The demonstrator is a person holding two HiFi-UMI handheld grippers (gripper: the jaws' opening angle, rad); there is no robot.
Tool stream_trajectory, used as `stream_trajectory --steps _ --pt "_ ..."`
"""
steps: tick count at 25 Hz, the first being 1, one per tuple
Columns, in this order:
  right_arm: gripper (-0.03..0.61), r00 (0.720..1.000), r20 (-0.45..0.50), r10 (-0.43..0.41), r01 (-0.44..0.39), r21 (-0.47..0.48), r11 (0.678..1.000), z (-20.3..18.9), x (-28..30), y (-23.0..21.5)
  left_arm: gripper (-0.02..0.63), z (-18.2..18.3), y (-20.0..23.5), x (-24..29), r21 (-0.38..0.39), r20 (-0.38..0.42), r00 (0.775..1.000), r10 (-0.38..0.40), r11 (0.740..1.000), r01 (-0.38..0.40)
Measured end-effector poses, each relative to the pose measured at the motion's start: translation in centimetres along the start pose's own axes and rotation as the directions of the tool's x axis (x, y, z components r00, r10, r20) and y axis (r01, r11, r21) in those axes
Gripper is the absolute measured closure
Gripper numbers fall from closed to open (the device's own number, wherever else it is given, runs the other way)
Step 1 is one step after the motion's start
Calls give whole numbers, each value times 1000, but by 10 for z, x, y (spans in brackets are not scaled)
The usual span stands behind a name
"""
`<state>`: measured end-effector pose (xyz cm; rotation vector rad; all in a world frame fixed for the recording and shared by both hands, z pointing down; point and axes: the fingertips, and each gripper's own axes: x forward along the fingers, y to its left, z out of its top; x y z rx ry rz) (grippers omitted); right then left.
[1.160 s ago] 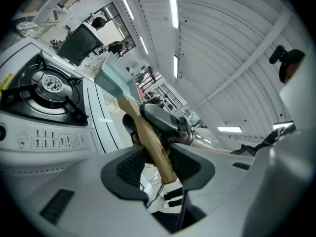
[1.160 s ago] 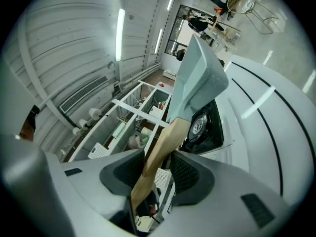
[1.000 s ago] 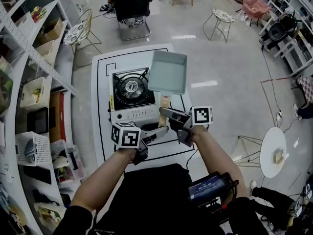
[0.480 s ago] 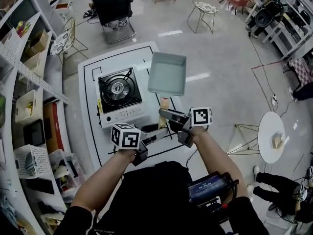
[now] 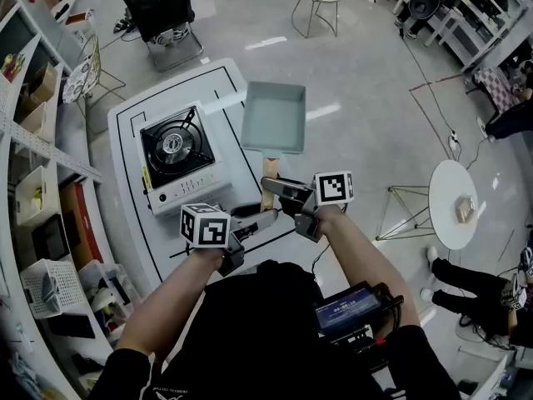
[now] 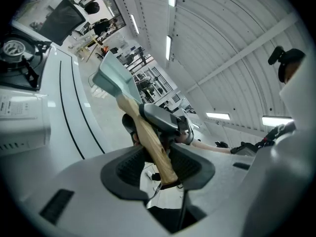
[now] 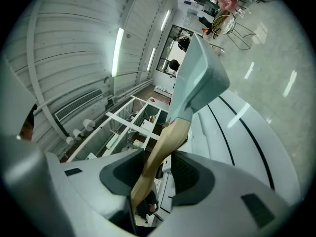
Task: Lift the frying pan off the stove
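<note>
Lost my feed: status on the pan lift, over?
Both left gripper and right gripper shut on the wooden handle of the frying pan. Pan held up, clear of the stove. Nothing in its way.

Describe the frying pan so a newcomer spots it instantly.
Start at the white table with the white gas stove on it. Just right of the stove, held in the air, is the frying pan. It is the only square, pale grey-green thing, with a wooden handle.

We see a white tabletop (image 5: 218, 86) marked with black lines, shelving (image 5: 33, 148) along its left and a black office chair (image 5: 162, 5) beyond it. A small round table (image 5: 454, 215) stands well apart at right.
</note>
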<state>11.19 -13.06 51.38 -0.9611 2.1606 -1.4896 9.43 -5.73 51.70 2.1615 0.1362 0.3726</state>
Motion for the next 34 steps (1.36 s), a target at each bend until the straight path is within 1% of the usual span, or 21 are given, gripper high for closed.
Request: stream_trajectory --steps 11,15,19,34 --pt "388 1000 24 -11 11 9 1000 -6 -21 -9 446 -13 -4 18 -8 -36 999 -11 1000 10" --pt "388 999 31 24 -25 9 1000 -4 -18 -6 445 -13 -2 19 -11 -38 999 -8 1000 8" --pt "387 1000 22 -5 5 27 1000 -6 -15 -14 444 -12 2 15 -15 -40 999 -3 1000 3" --pt "385 1000 1 -2 2 38 999 -8 -4 -17 444 -11 10 7 -22 -40 999 9 1000 -10"
